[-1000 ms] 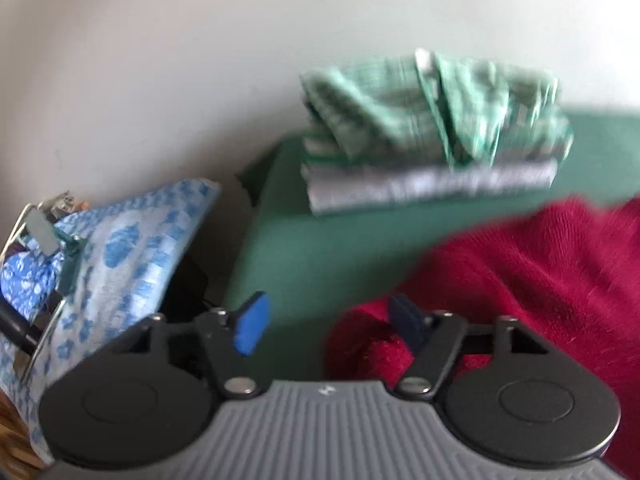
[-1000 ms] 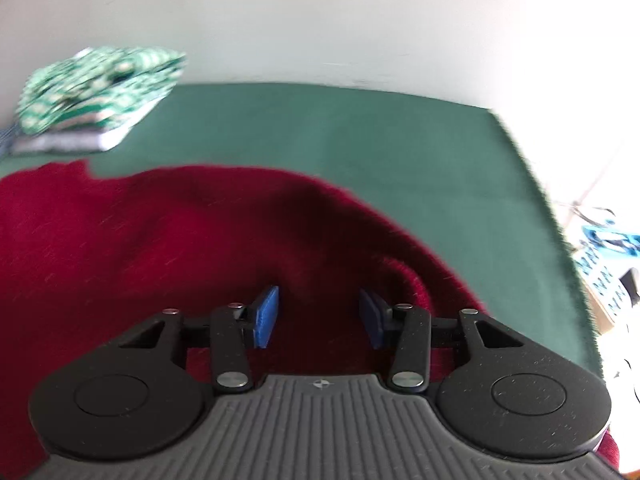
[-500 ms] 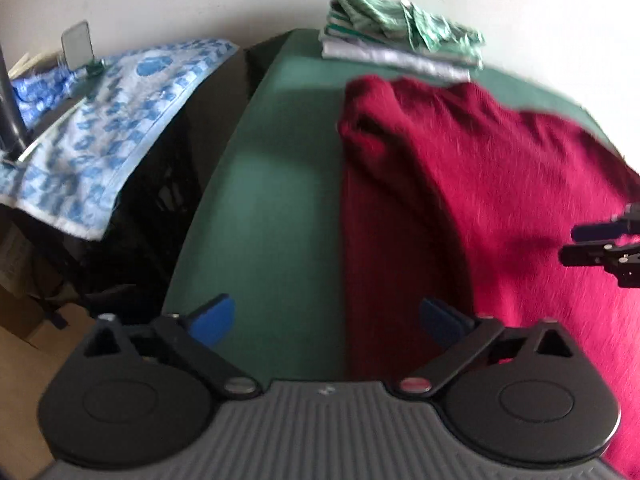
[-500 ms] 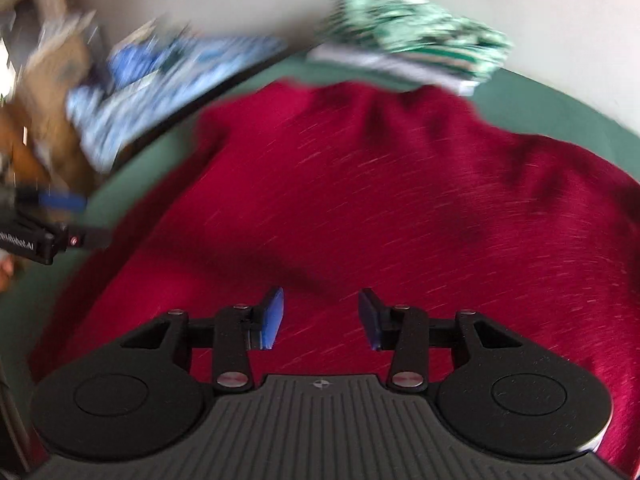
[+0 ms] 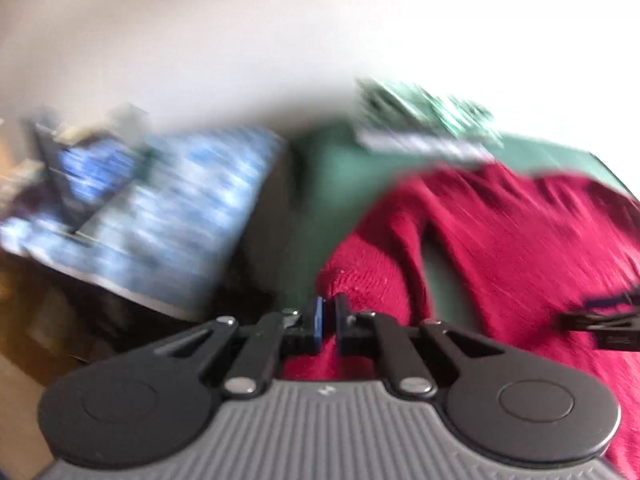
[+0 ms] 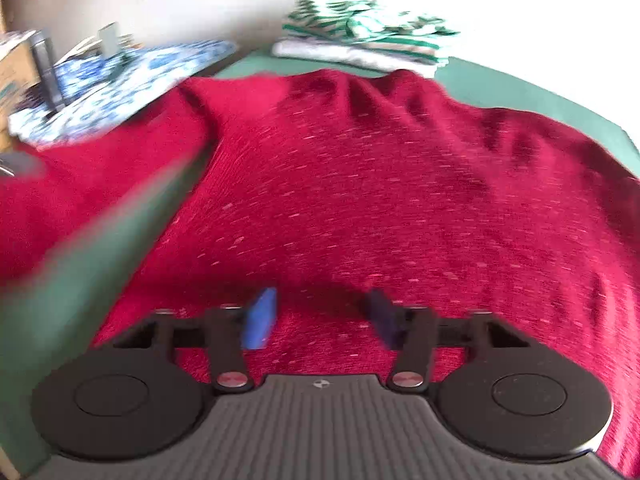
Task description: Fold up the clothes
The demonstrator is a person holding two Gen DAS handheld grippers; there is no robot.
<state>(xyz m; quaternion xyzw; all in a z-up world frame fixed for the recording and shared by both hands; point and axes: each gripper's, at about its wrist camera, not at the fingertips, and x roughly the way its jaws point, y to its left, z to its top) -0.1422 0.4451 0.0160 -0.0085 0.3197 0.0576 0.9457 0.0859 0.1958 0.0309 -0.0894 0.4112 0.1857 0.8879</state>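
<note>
A dark red knit sweater (image 5: 520,248) lies spread over the green table cover (image 5: 332,184). My left gripper (image 5: 330,320) is at the sweater's left edge. Its jaws are closing, and a fold of red fabric is pinched between the nearly touching blue pads. The view is badly blurred. In the right wrist view the sweater (image 6: 360,180) fills the middle. My right gripper (image 6: 320,316) hovers low over the sweater's body. Its jaws are closing but still apart, with red fabric under the gap and no visible pinch. The right gripper (image 5: 600,320) also shows at the right edge of the left wrist view.
A folded stack of green-and-white clothes (image 6: 360,40) sits at the far end of the green cover (image 6: 520,88), by the pale wall. Left of the table, a blue-and-white patterned cloth (image 6: 120,76) drapes over dark furniture, with clutter and a cardboard box (image 6: 16,72) behind.
The left jaws went from wide open to closed on the sweater's left edge, and that view swung and lifted a little. The right jaws narrowed slightly and settled over the sweater's body.
</note>
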